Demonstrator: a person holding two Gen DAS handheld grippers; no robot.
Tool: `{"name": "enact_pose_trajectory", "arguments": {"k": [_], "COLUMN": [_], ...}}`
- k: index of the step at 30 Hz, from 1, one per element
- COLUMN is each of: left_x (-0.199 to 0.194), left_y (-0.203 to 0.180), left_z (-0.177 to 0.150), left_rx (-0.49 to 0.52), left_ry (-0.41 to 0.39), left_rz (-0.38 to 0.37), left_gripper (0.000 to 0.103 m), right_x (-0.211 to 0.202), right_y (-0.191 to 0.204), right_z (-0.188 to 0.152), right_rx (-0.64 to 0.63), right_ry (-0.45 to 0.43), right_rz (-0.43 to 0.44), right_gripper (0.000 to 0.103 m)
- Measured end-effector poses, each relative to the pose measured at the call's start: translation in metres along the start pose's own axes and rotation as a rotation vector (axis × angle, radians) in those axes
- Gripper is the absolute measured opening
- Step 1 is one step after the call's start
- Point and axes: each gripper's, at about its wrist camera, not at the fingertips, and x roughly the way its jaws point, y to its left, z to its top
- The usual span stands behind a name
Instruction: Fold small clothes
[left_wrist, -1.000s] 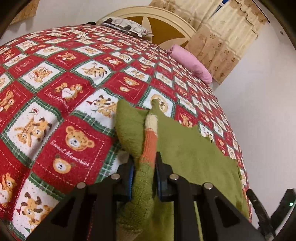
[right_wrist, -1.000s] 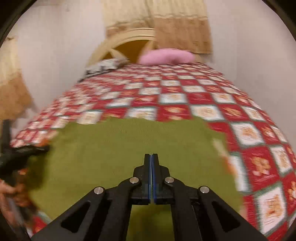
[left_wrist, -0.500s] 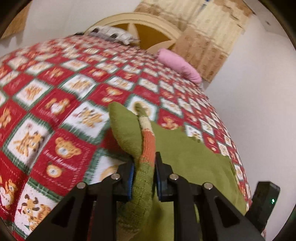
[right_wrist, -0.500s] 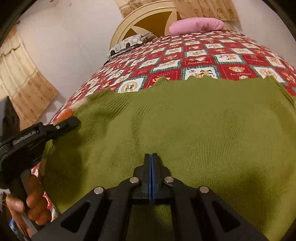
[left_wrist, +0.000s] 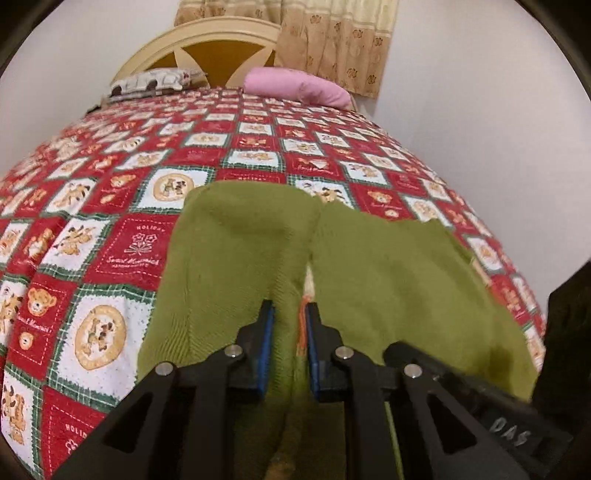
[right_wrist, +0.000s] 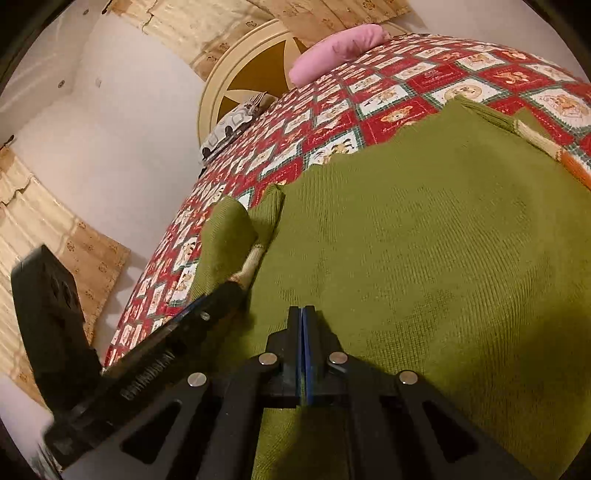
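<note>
Folding the sleeve (left_wrist: 236, 258) inward: I keep left tongs (left_wrist: 289, 325) clenched on its cuff, right tongs (right_wrist: 302, 325) closed empty, pinning the green sweater (right_wrist: 443, 258) flat

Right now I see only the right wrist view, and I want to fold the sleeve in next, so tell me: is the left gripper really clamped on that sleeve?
Observer: Yes. The left wrist view shows the left gripper with both pads pressed on the green sleeve.
Operator: Anything else caught between them?
Observer: An orange stripe of the knit shows there.
Operator: Does the sleeve lie flat on the sweater's body?
Observer: No. It stands as a raised fold left of the sweater's body, with a narrow gap between them.
</note>
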Motion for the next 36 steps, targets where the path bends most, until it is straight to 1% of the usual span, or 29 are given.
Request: {"name": "enact_pose_trajectory", "arguments": {"k": [4, 6, 8, 9, 10, 12, 13, 14, 17, 19, 21, 22, 23, 24, 25, 26, 27, 29, 32, 36], "left_x": [-0.005, -0.005, -0.005, -0.005, -0.004, -0.005, -0.006, -0.006, -0.007, -0.008, -0.008, -0.008, -0.009, -0.009, -0.009, -0.008, -0.008, -0.009, -0.015, -0.031], "left_y": [0.010, 0.013, 0.015, 0.016, 0.015, 0.015, 0.016, 0.017, 0.021, 0.022, 0.021, 0.021, 0.022, 0.022, 0.023, 0.023, 0.023, 0.024, 0.023, 0.001], "left_z": [-0.001, -0.004, -0.005, -0.006, -0.005, -0.006, -0.007, -0.007, -0.008, -0.008, -0.008, -0.008, -0.008, -0.008, -0.008, -0.008, -0.008, -0.008, -0.004, 0.005], "left_rx": [-0.045, -0.065, -0.082, -0.088, -0.090, -0.092, -0.095, -0.099, -0.123, -0.126, -0.125, -0.128, -0.132, -0.136, -0.138, -0.139, -0.138, -0.141, -0.145, -0.070], "left_ry": [-0.010, -0.024, -0.034, -0.035, -0.037, -0.044, -0.048, -0.050, -0.058, -0.060, -0.062, -0.063, -0.064, -0.065, -0.065, -0.065, -0.064, -0.063, -0.071, -0.110], "left_rz": [-0.047, -0.071, -0.091, -0.098, -0.100, -0.105, -0.110, -0.116, -0.141, -0.146, -0.147, -0.150, -0.154, -0.158, -0.160, -0.159, -0.158, -0.160, -0.169, -0.138], "left_gripper": [0.017, 0.017, 0.017, 0.017, 0.017, 0.017, 0.017, 0.017, 0.017, 0.017, 0.017, 0.017, 0.017, 0.017, 0.017, 0.017, 0.017, 0.017, 0.017, 0.017], "right_x": [0.002, 0.004, 0.008, 0.010, 0.015, 0.029, 0.033, 0.039, 0.055, 0.065, 0.076, 0.081, 0.085, 0.088, 0.091, 0.095, 0.096, 0.093, 0.078, 0.051], "right_y": [-0.002, -0.006, -0.004, 0.001, 0.007, 0.015, 0.016, 0.018, 0.021, 0.028, 0.041, 0.049, 0.054, 0.058, 0.061, 0.062, 0.060, 0.061, 0.067, 0.073], "right_z": [0.003, 0.011, 0.022, 0.030, 0.037, 0.049, 0.051, 0.056, 0.062, 0.062, 0.060, 0.058, 0.057, 0.055, 0.054, 0.054, 0.055, 0.054, 0.057, 0.068], "right_rx": [0.021, 0.068, 0.074, 0.063, 0.046, 0.034, 0.037, 0.044, 0.057, 0.026, -0.030, -0.065, -0.096, -0.115, -0.134, -0.138, -0.135, -0.150, -0.199, -0.240], "right_ry": [0.016, 0.048, 0.070, 0.078, 0.098, 0.128, 0.124, 0.116, 0.135, 0.146, 0.179, 0.193, 0.193, 0.192, 0.194, 0.198, 0.196, 0.180, 0.156, 0.128], "right_rz": [0.014, 0.055, 0.106, 0.127, 0.145, 0.170, 0.174, 0.193, 0.231, 0.217, 0.216, 0.208, 0.175, 0.151, 0.124, 0.103, 0.104, 0.103, 0.095, 0.112], "right_gripper": [0.001, 0.001, 0.001, 0.006, 0.013, 0.069, 0.073, 0.074, 0.074, 0.072, 0.061, 0.060, 0.055, 0.044, 0.035, 0.022, 0.018, 0.014, 0.013, 0.012]}}
